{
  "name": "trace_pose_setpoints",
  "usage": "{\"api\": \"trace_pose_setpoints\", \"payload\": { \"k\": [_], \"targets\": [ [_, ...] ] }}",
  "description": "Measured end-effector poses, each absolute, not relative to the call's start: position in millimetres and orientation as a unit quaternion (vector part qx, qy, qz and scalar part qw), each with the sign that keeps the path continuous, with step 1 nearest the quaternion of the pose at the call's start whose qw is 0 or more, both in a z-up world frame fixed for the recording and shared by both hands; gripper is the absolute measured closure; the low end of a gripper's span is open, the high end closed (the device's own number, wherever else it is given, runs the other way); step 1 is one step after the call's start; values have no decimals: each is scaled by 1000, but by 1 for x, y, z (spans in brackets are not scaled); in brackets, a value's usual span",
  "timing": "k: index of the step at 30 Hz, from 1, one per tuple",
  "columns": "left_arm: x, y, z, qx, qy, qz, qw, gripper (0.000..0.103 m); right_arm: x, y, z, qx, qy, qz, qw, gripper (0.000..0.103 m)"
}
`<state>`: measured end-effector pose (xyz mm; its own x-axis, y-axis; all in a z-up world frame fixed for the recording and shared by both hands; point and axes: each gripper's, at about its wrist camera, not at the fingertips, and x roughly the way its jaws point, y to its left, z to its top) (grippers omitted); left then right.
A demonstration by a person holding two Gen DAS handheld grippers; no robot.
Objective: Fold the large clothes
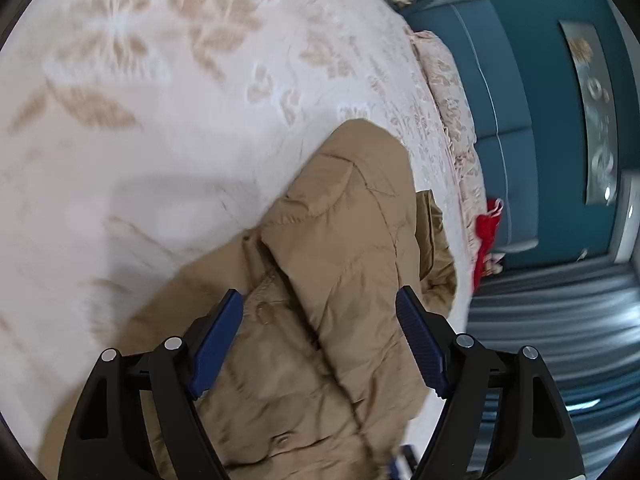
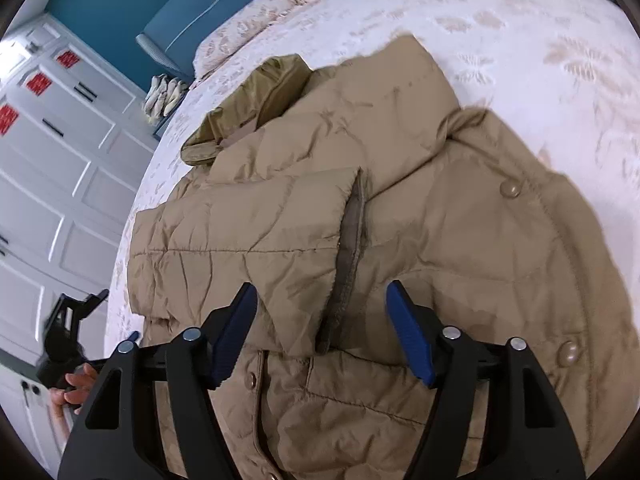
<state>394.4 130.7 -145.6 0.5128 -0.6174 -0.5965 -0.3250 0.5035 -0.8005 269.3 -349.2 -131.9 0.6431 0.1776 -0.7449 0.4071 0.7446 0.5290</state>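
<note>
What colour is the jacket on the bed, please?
The jacket is tan, seen best in the right wrist view.

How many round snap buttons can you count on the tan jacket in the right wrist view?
4 on the jacket: upper right, lower right, near the left blue pad, bottom edge. Folds may hide more.

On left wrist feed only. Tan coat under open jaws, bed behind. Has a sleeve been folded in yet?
Observer: Yes. In the right wrist view a sleeve lies folded across the front of the tan coat, its cuff near the middle.
Operator: Right gripper holding anything?
Observer: No. The right gripper is open above the coat, the pads gripping nothing.
Operator: Hood tucked?
Observer: Not tucked. The hood sticks out past the collar onto the bedspread.
Operator: Where's my gripper from there?
Observer: The left gripper shows at the bed's edge, in a hand, beside the white cabinets.
</note>
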Motion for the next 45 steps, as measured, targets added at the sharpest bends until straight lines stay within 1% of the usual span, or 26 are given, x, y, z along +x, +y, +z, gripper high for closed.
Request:
{"api": "trace_pose_setpoints", "payload": {
  "k": [3, 4, 5, 6, 7, 8, 9, 10, 11, 13, 14, 17, 19, 20, 22, 24, 27, 29, 38, 45],
  "targets": [
    [404, 128, -152, -502, 476, -98, 715, 28, 272, -349, -136, 355, 418, -67, 834, 46],
    [406, 128, -153, -501, 474, -94, 718, 33, 275, -348, -137, 352, 418, -65, 835, 53],
    [410, 128, -153, -496, 473, -87, 723, 40, 277, -346, -138, 348, 419, -62, 836, 63],
    [415, 128, -154, -488, 476, -80, 727, 43, 281, -344, -138, 341, 423, -62, 837, 67],
    [417, 128, -155, -483, 478, -74, 729, 51, 284, -343, -138, 334, 426, -62, 839, 79],
    [424, 128, -156, -471, 484, -65, 735, 58, 287, -342, -138, 326, 427, -57, 842, 96],
    [428, 126, -154, -455, 489, -59, 742, 62, 289, -342, -136, 319, 428, -54, 844, 98],
    [431, 125, -154, -445, 492, -59, 746, 73, 294, -341, -130, 303, 429, -52, 850, 101],
    [434, 121, -151, -426, 496, -61, 754, 84, 297, -341, -121, 290, 422, -51, 857, 102],
    [436, 115, -141, -401, 494, -65, 769, 92, 301, -341, -97, 250, 400, -50, 880, 102],
    [434, 110, -132, -387, 484, -73, 781, 94, 301, -340, -75, 222, 376, -51, 898, 102],
    [423, 89, -101, -335, 447, -86, 825, 95, 297, -338, -15, 146, 299, -64, 941, 102],
    [416, 71, -87, -290, 427, -84, 852, 95, 298, -340, 6, 109, 264, -79, 955, 102],
    [417, 61, -86, -266, 423, -77, 863, 95, 302, -342, 6, 93, 263, -89, 956, 102],
    [418, 45, -95, -223, 433, -61, 871, 95, 316, -349, -14, 75, 289, -109, 948, 102],
    [422, 35, -110, -202, 453, -48, 867, 96, 332, -362, -58, 79, 344, -123, 927, 102],
    [424, 31, -137, -185, 481, -40, 856, 96, 343, -378, -112, 116, 404, -122, 899, 102],
    [421, 29, -144, -163, 480, -38, 861, 95, 342, -384, -130, 137, 418, -114, 891, 102],
    [415, -2, -156, -51, 466, -11, 883, 94, 343, -380, -161, 158, 427, -106, 884, 102],
    [411, -10, -161, -17, 452, 5, 892, 92, 345, -380, -165, 167, 421, -102, 886, 101]
  ]
}}
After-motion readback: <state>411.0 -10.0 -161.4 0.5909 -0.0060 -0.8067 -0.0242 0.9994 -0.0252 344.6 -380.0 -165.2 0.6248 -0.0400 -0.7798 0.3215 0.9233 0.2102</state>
